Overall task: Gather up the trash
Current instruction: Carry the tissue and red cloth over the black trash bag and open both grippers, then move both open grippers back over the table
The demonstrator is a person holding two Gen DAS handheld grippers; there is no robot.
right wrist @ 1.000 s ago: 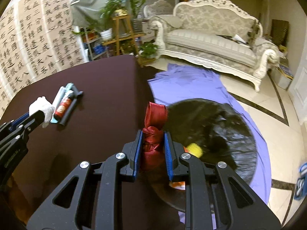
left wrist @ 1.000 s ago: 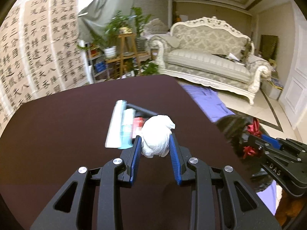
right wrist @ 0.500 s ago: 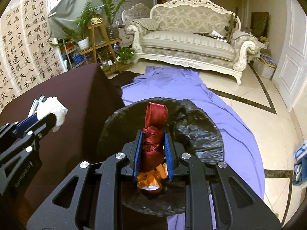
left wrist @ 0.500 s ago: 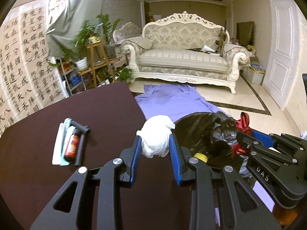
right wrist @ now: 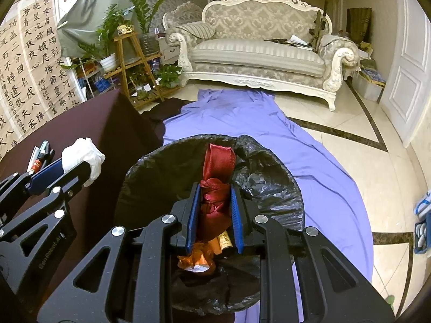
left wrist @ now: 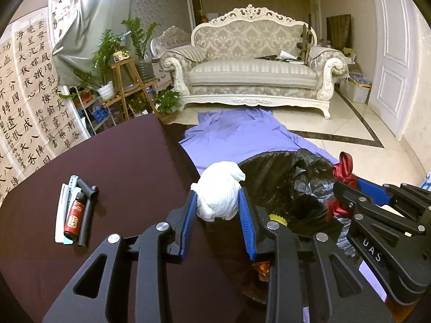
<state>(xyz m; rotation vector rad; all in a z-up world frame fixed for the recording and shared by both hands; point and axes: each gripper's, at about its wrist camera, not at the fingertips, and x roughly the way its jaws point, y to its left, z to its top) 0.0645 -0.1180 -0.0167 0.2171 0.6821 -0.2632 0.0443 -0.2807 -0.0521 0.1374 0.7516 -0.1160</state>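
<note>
My left gripper point(left wrist: 218, 215) is shut on a crumpled white tissue wad point(left wrist: 219, 192) and holds it at the right edge of the dark brown table point(left wrist: 121, 161), beside the bin. My right gripper point(right wrist: 214, 215) is shut on a knotted red ribbon point(right wrist: 218, 172) and holds it over the open bin lined with a black bag point(right wrist: 269, 177). Orange wrappers and a small bottle point(right wrist: 199, 255) lie in the bin. The left gripper and tissue also show in the right wrist view point(right wrist: 83, 156). The ribbon shows in the left wrist view point(left wrist: 343, 172), as does the bin point(left wrist: 282, 183).
A red bottle point(left wrist: 74, 215), black tubes and pens lie in a group on the table's left. A purple cloth point(right wrist: 296, 148) covers the floor under the bin. A white sofa point(left wrist: 250, 72) and a plant stand point(left wrist: 126, 80) stand at the back.
Both grippers have swung right, from over the table toward the bin. The ribbon now hangs over the bin's opening and the tissue has reached the table's edge.
</note>
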